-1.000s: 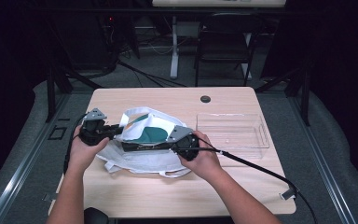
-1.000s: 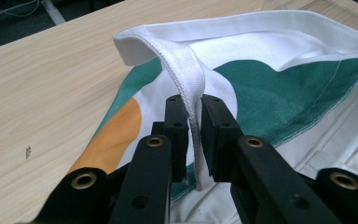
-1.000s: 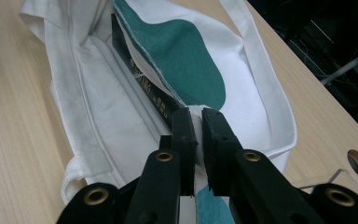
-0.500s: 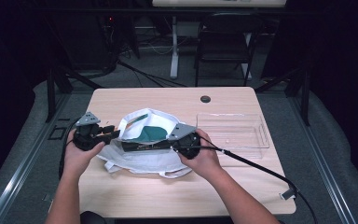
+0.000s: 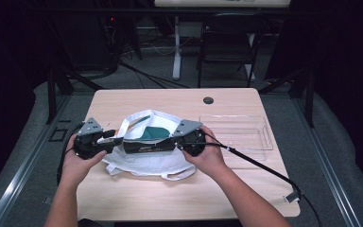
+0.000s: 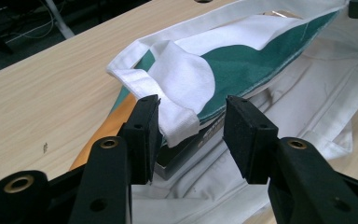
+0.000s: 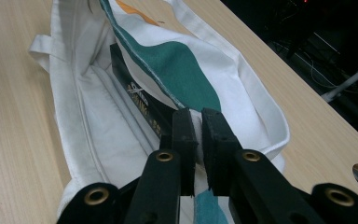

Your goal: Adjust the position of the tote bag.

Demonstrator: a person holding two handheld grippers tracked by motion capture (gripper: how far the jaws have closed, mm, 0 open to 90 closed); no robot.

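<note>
Over tote bag (image 5: 146, 163): left gripper (image 5: 116, 140) level, parted.

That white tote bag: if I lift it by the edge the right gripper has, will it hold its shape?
Probably not. The tote bag lies creased and slumped, so it looks floppy. The black box inside may slide and drag it down. The right gripper pinches only thin cloth, which might slip.

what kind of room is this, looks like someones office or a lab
Probably a lab or recording studio rather than a home: a bare wooden table stands on grey floor among dark curtains, cables run under a desk behind, and an empty black chair waits there.
</note>
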